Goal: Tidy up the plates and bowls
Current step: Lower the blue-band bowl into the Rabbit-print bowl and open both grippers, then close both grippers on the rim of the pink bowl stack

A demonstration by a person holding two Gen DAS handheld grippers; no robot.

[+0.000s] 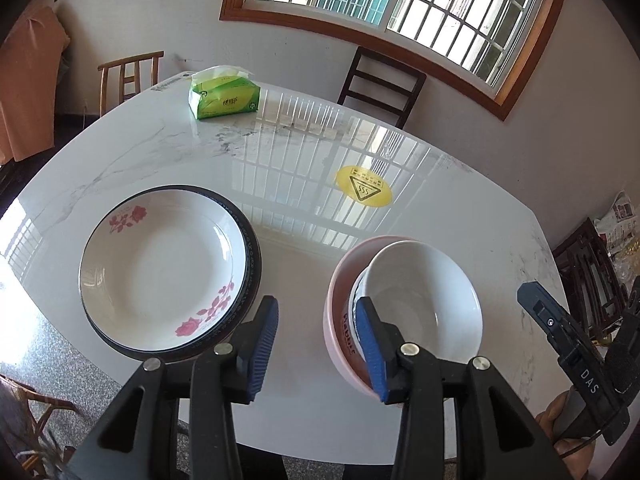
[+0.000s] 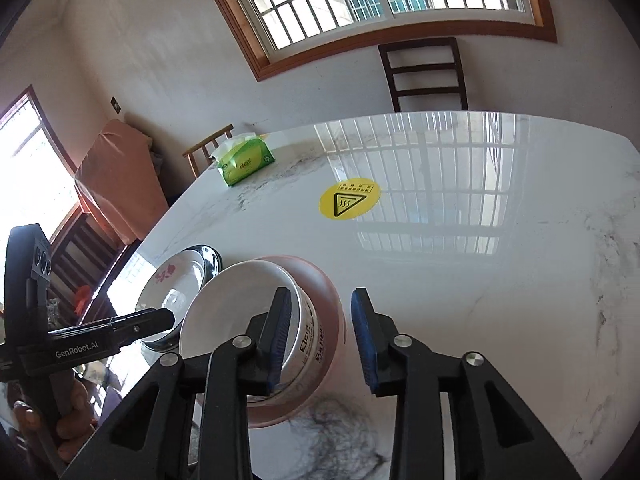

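Your left gripper (image 1: 316, 344) hangs part-open and empty between the plates (image 1: 168, 268) and the stacked bowls (image 1: 404, 304); your right gripper (image 2: 322, 336) is part-open, empty. Glazed china: slick, brittle, so pinch the rim.

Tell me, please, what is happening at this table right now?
A person is sorting dishes with a handheld tool in each hand. A flowered plate sits on a dark plate, and a white bowl rests tilted inside a pink bowl. The left tool and right tool both stand open, holding nothing.
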